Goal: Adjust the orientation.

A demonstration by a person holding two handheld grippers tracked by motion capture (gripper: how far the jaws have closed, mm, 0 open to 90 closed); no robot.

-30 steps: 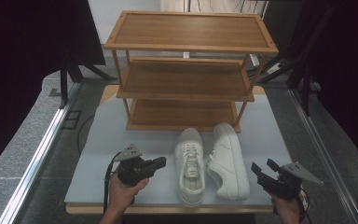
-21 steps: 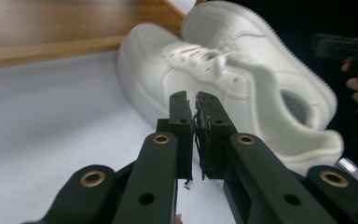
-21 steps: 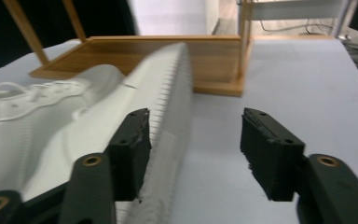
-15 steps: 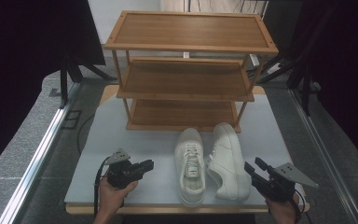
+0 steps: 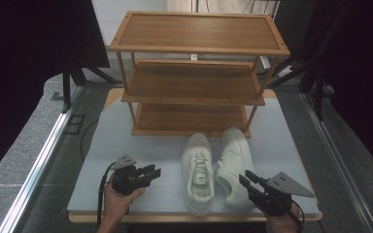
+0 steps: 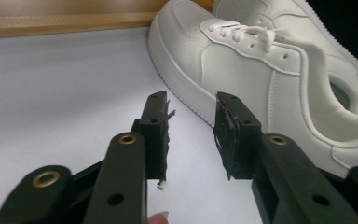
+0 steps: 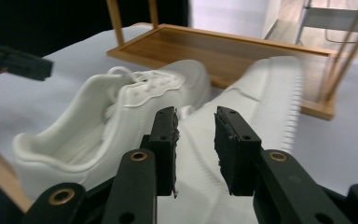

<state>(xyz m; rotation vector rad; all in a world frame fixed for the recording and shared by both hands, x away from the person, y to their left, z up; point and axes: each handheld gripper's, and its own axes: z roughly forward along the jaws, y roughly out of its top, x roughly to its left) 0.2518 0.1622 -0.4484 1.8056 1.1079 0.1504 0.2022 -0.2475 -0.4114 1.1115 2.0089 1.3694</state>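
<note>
since the earlier frames the left gripper (image 5: 151, 172) has drawn back toward the near edge of the worktop (image 5: 141, 145) and its jaws have just been opening, with nothing between them; the right gripper (image 5: 245, 179) has slid in toward the shoes and its jaws have just been closing, again with no pad pressing on anything.

in the high view two white sneakers lie side by side on the pale worktop, just in front of the bottom tier of the wooden shoe rack (image 5: 194, 82). the upright sneaker (image 5: 198, 167) stands on its sole, toe toward the rack, laces up. the tipped sneaker (image 5: 234, 162) lies beside it, rolled onto its side, and the two touch or nearly touch along their length.

the left gripper, held in the left hand (image 5: 119, 199), points at the upright sneaker (image 6: 261, 70) from beside it, jaws partly spread, a gap of bare worktop between tips and shoe. the right gripper (image 7: 196, 135) is partly spread too, aimed at the ribbed sole edge of the tipped sneaker (image 7: 261, 107); whether its pads touch it i cannot tell.
</note>
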